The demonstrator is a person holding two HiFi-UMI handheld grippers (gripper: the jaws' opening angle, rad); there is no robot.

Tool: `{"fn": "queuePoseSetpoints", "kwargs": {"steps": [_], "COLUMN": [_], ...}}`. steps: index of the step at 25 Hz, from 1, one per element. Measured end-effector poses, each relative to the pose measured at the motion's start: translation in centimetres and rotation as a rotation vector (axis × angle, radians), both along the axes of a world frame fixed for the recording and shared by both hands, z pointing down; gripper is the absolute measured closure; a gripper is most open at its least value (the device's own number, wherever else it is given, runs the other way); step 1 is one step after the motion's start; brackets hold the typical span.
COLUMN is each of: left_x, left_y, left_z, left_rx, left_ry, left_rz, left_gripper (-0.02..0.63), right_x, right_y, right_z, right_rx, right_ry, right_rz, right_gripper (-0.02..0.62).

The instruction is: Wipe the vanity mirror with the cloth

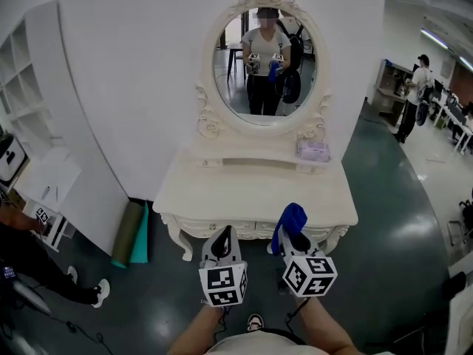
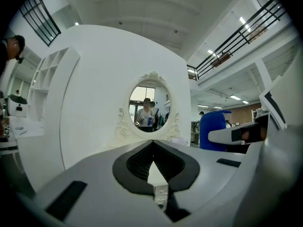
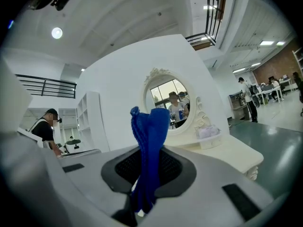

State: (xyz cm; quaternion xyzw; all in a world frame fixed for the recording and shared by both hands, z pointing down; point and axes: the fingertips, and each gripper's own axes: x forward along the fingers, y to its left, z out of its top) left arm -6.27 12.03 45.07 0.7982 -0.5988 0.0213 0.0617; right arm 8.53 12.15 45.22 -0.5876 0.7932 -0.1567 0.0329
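Observation:
The white vanity table stands against a white wall, and its oval mirror reflects the person holding the grippers. Both grippers hang in front of the table's front edge, well short of the mirror. My right gripper is shut on a blue cloth, which sticks up from between its jaws. In the right gripper view the cloth stands before the mirror. My left gripper is shut with nothing in it. In the left gripper view the mirror is straight ahead and the cloth is at right.
A pale lavender box sits on the vanity's raised shelf at right. Rolled green mats lean against the wall left of the table. A person crouches at far left by white shelving. Another person stands far right.

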Motion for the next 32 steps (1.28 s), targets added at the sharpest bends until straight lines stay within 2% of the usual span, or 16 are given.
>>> {"fn": "queuePoseSetpoints", "kwargs": {"steps": [6,18,24,32], "left_x": [1.6,3.3,4.3,4.3], "left_y": [-4.8,-10.9,-16.9,-25.5], "left_z": [0.3,3.0,3.8,2.5], "left_rx": [-0.006,-0.077,-0.086,-0.05], "left_ry": [0.002,0.001,0.042,0.037], "left_rz": [-0.027,-0.022,0.007,0.054], "left_gripper": [0.601,0.601,0.601,0.601], "right_x": [1.6,4.4,5.5,4.9], "right_y": [-4.9,-10.6,-15.1,-23.3], "right_z": [0.9,3.6,3.6,1.6], "right_rx": [-0.024,-0.085,-0.079,-0.038], "right_ry": [-0.001,-0.026,0.013,0.034], "right_rz": [-0.052,-0.011,0.018,0.05], "right_gripper": [0.529,0.529,0.529,0.529]}}
